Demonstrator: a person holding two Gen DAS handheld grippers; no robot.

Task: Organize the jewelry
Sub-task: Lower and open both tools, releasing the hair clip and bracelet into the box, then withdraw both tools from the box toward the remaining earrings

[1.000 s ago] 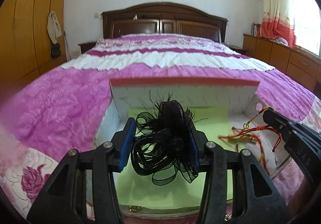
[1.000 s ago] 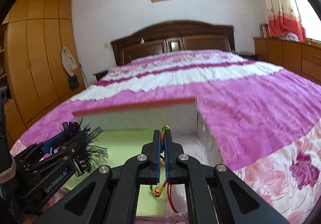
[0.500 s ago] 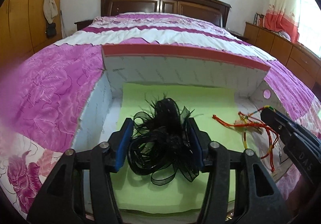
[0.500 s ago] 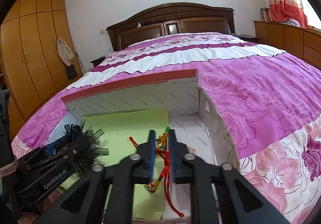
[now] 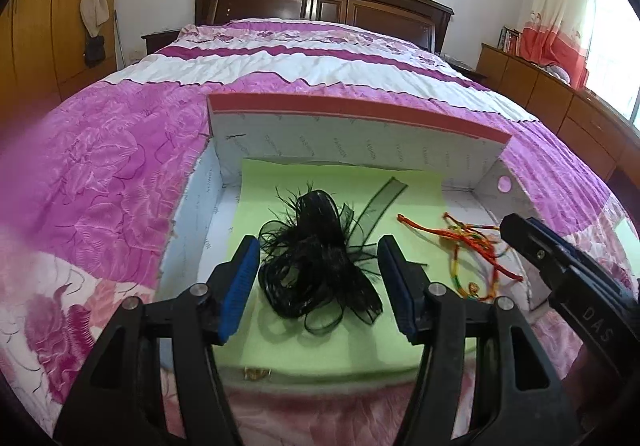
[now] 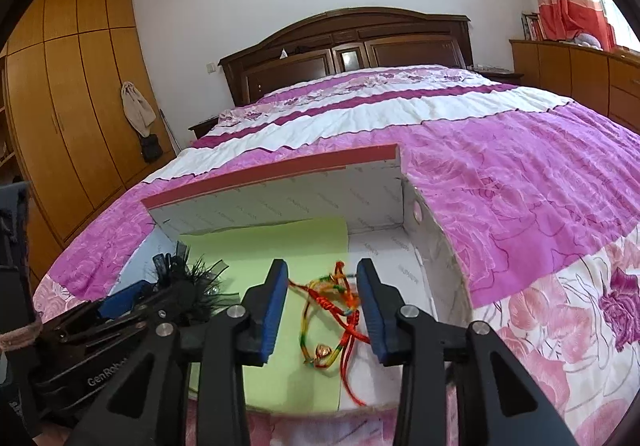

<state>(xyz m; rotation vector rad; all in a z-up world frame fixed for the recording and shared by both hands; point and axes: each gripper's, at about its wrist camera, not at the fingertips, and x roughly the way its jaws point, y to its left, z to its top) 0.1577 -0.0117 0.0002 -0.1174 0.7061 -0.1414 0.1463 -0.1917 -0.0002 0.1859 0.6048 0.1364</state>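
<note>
Box [image 5: 352, 134] is our landmark: it sits open on the pink bed [image 5: 100, 182] with a green sheet [image 5: 280, 346] on its floor. We see the black feather hair clip [image 5: 316, 266] lying on that sheet, between the blue pads of our left gripper [image 5: 318, 286], whose jaws are opening and no longer squeeze it. Toward the box's right side, the red string bracelet [image 6: 332, 310] lies loose on the floor between the pads of our right gripper [image 6: 322, 304], whose jaws are opening too.
</note>
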